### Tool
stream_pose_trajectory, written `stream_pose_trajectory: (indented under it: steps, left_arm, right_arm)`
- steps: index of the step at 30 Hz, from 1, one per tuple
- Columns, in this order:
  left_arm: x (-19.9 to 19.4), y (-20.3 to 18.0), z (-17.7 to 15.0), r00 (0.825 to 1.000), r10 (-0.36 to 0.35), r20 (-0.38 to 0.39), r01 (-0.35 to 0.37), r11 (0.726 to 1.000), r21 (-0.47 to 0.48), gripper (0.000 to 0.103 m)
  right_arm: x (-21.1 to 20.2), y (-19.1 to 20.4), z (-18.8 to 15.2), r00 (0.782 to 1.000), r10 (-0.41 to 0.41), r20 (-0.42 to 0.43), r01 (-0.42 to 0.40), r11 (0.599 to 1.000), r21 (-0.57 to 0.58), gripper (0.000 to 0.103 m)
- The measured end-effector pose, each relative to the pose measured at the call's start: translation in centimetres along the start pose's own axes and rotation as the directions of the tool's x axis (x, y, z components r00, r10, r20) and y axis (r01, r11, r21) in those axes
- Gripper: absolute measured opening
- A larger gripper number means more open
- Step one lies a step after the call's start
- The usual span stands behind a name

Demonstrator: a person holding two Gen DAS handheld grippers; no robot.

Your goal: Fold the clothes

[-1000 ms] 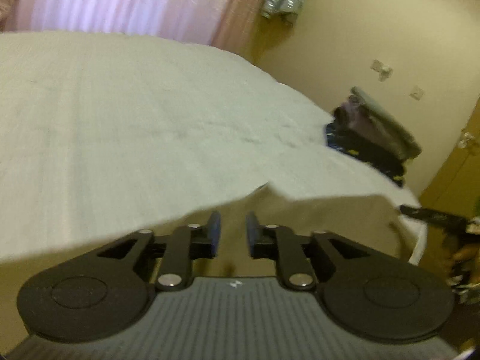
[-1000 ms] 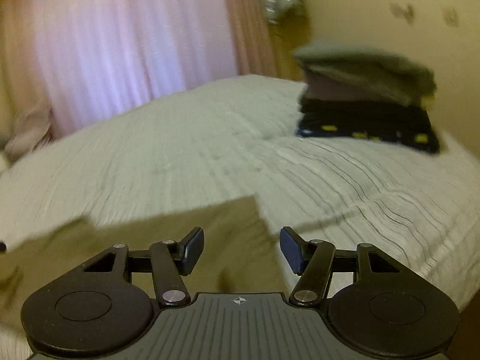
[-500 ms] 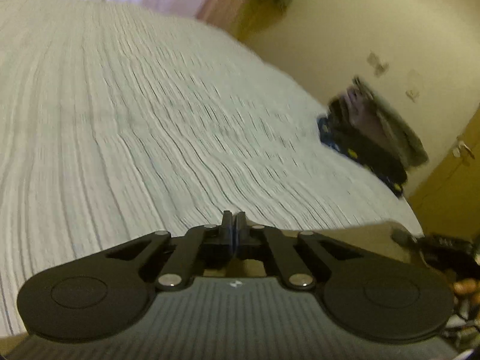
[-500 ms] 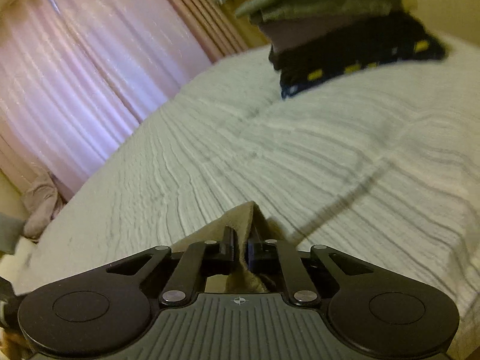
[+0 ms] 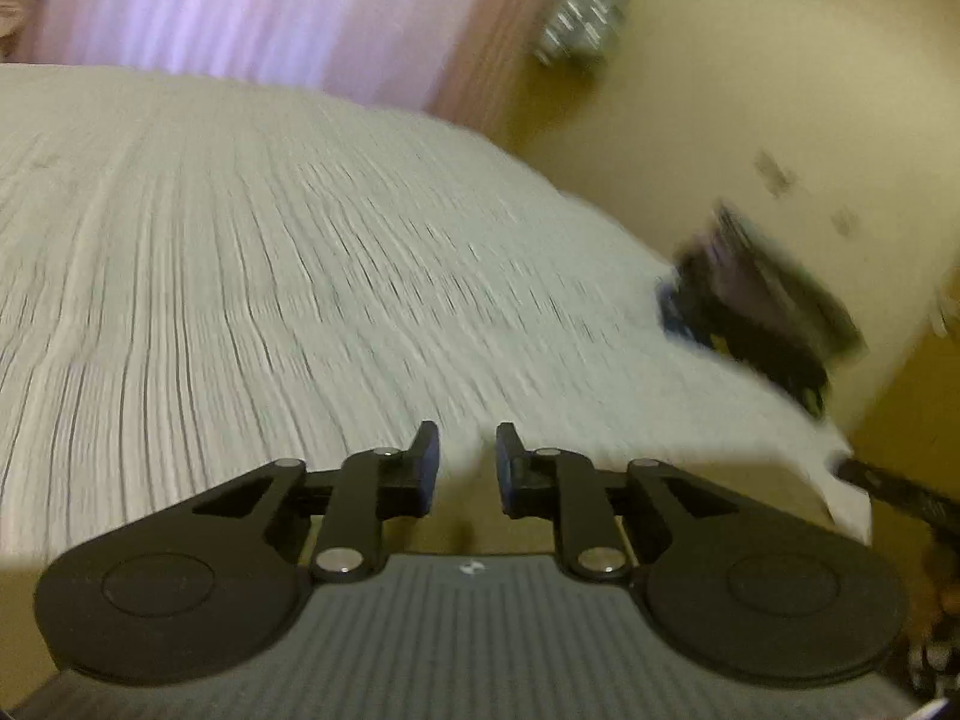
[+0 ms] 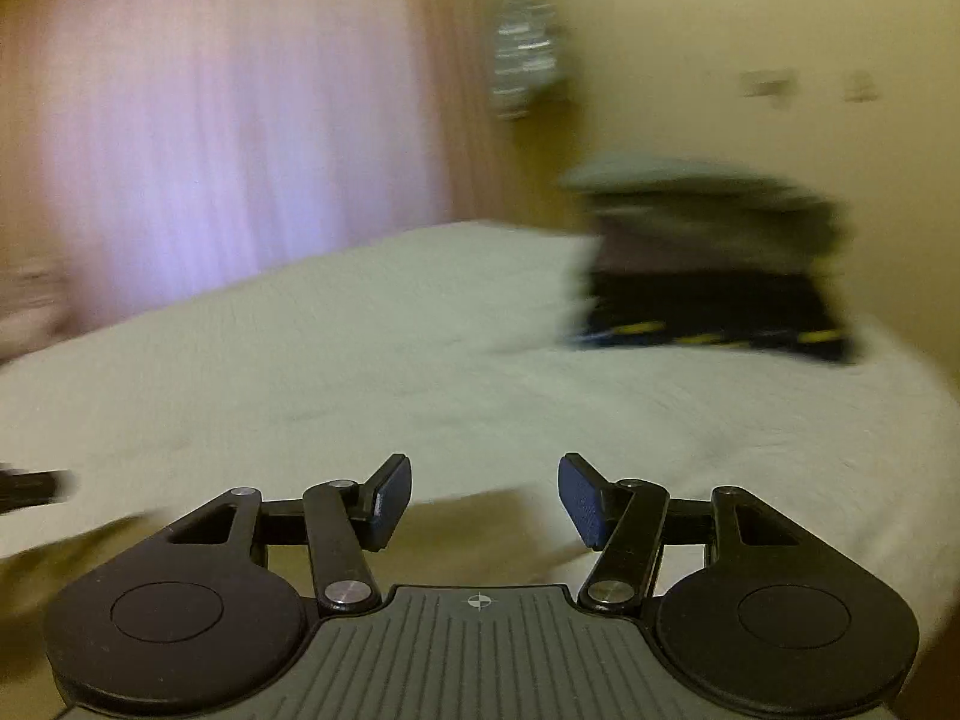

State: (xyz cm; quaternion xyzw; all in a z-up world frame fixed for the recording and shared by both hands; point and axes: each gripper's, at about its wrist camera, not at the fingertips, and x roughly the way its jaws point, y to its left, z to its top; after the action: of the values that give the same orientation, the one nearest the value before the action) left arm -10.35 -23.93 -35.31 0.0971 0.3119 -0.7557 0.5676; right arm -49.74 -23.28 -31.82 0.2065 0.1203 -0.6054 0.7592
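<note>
A tan cloth [image 5: 726, 480] lies flat on the white ribbed bedspread [image 5: 300, 276], and its far edge runs just under my fingers. In the left wrist view my left gripper [image 5: 467, 468] hovers over that edge. Its jaws are opening, a small gap apart, and they pinch nothing. The right wrist view shows the same tan cloth [image 6: 480, 534] below my right gripper [image 6: 485, 498]. Those jaws are also opening, wide apart, with nothing pressed between the pads. Both views are blurred by motion.
A stack of folded clothes [image 6: 708, 264], dark at the bottom and grey-green on top, sits at the bed's far right corner [image 5: 762, 312]. Pink curtains [image 6: 210, 138] hang behind the bed, and a yellow wall [image 5: 750, 60] stands on the right.
Half a second ago both grippers were shut on the tan cloth's edge. Now both have let go with jaws apart, and the cloth lies on the bed.
</note>
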Motion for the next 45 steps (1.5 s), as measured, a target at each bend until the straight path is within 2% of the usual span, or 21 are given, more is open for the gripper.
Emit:
stream_pose_trajectory:
  steps: [2, 4, 7, 9, 11, 14, 17, 21, 22, 25, 26, 28, 30, 32, 33, 36, 38, 39, 40, 43, 45]
  left_arm:
    - [-1.3, 0.2, -1.9, 0.999, 0.03, -0.04, -0.028, 0.999, 0.037, 0.013]
    - [-2.7, 2.0, -3.3, 0.992, 0.11, -0.056, -0.109, 0.994, 0.026, 0.012]
    - [-6.3, 6.8, -4.1, 0.978, 0.205, -0.019, -0.206, 0.972, -0.114, 0.01]
    - [-9.8, 10.7, -4.4, 0.962, 0.273, 0.017, -0.263, 0.941, -0.212, 0.007]
    - [-13.1, 14.4, -4.7, 0.926, 0.375, 0.037, -0.352, 0.896, -0.271, 0.007]
    - [-17.9, 19.8, -6.1, 0.842, 0.539, 0.012, -0.508, 0.801, -0.317, 0.006]
    - [-23.0, 23.6, -7.8, 0.767, 0.641, 0.007, -0.591, 0.712, -0.379, 0.002]
    - [-29.6, 23.9, -9.0, 0.71, 0.701, 0.065, -0.62, 0.667, -0.414, 0.005]
    - [-30.8, 23.8, -9.3, 0.71, 0.7, 0.08, -0.615, 0.672, -0.412, 0.005]
    - [-31.7, 22.1, -10.2, 0.776, 0.618, 0.126, -0.55, 0.76, -0.346, 0.007]
    - [-31.3, 22.1, -10.6, 0.775, 0.622, 0.11, -0.567, 0.762, -0.312, 0.009]
    - [-30.0, 23.1, -11.3, 0.735, 0.677, 0.045, -0.642, 0.715, -0.276, 0.009]
    - [-29.9, 25.6, -12.6, 0.67, 0.742, -0.024, -0.706, 0.627, -0.331, 0.007]
    - [-31.2, 26.8, -13.0, 0.63, 0.776, -0.025, -0.716, 0.568, -0.406, 0.006]
    - [-31.8, 26.7, -13.1, 0.623, 0.782, -0.016, -0.71, 0.557, -0.43, 0.005]
    - [-32.5, 24.5, -12.7, 0.671, 0.739, 0.059, -0.652, 0.626, -0.428, 0.006]
    - [-31.7, 23.1, -12.7, 0.716, 0.694, 0.077, -0.619, 0.682, -0.39, 0.007]
    - [-31.0, 22.6, -12.7, 0.731, 0.679, 0.069, -0.611, 0.697, -0.375, 0.01]
    - [-30.3, 22.6, -12.9, 0.734, 0.679, 0.03, -0.62, 0.688, -0.377, 0.011]
    - [-30.1, 21.1, -13.4, 0.711, 0.702, -0.051, -0.657, 0.636, -0.404, 0.01]
    - [-30.3, 19.6, -13.5, 0.696, 0.713, -0.087, -0.677, 0.611, -0.411, 0.012]
  right_arm:
    - [0.6, 0.9, -1.8, 0.996, 0.034, -0.08, -0.036, 0.999, -0.019, 0.059]
    - [1.1, 1.5, -3.5, 0.989, 0.033, -0.147, -0.037, 0.999, -0.025, 0.059]
    - [0.9, 0.6, -4.9, 0.99, 0.009, -0.14, -0.007, 1.0, 0.014, 0.059]
    - [0.7, 0.5, -4.9, 0.99, -0.001, -0.141, 0.004, 1.0, 0.023, 0.059]
    - [0.6, 0.9, -4.8, 0.989, -0.019, -0.145, 0.02, 1.0, 0.011, 0.059]
    - [0.4, 1.8, -4.7, 0.987, -0.054, -0.151, 0.052, 0.999, -0.012, 0.059]
    - [0.7, 2.2, -4.3, 0.986, -0.075, -0.151, 0.077, 0.997, 0.005, 0.059]
    - [-0.3, 2.7, -3.8, 0.988, -0.066, -0.138, 0.071, 0.997, 0.032, 0.059]
    - [-0.7, 3.0, -3.8, 0.99, -0.054, -0.132, 0.059, 0.998, 0.035, 0.059]
    - [-1.8, 4.1, -4.4, 0.992, -0.01, -0.125, 0.014, 0.999, 0.036, 0.059]
    - [-1.8, 4.4, -4.6, 0.991, -0.002, -0.132, 0.006, 1.0, 0.028, 0.059]
    - [-1.7, 4.9, -5.2, 0.989, -0.009, -0.147, 0.01, 1.0, 0.008, 0.059]
    - [-1.7, 4.9, -5.5, 0.988, -0.032, -0.154, 0.032, 0.999, -0.002, 0.059]
    - [-2.1, 4.4, -5.4, 0.988, -0.041, -0.15, 0.043, 0.999, 0.012, 0.059]
    - [-2.3, 4.1, -5.3, 0.988, -0.045, -0.148, 0.049, 0.999, 0.019, 0.059]
    - [-3.1, 3.5, -5.0, 0.989, -0.052, -0.138, 0.058, 0.998, 0.04, 0.059]
    - [-3.7, 3.6, -5.1, 0.994, 0.0, -0.112, 0.005, 0.999, 0.051, 0.059]
    - [-3.9, 3.8, -5.2, 0.994, 0.023, -0.111, -0.018, 0.999, 0.049, 0.059]
    - [-3.9, 4.2, -5.4, 0.991, 0.033, -0.126, -0.03, 0.999, 0.032, 0.059]
    - [-3.0, 5.0, -6.2, 0.98, -0.053, -0.191, 0.046, 0.998, -0.041, 0.059]
    - [-3.4, 4.7, -6.2, 0.975, -0.092, -0.2, 0.09, 0.996, -0.02, 0.059]
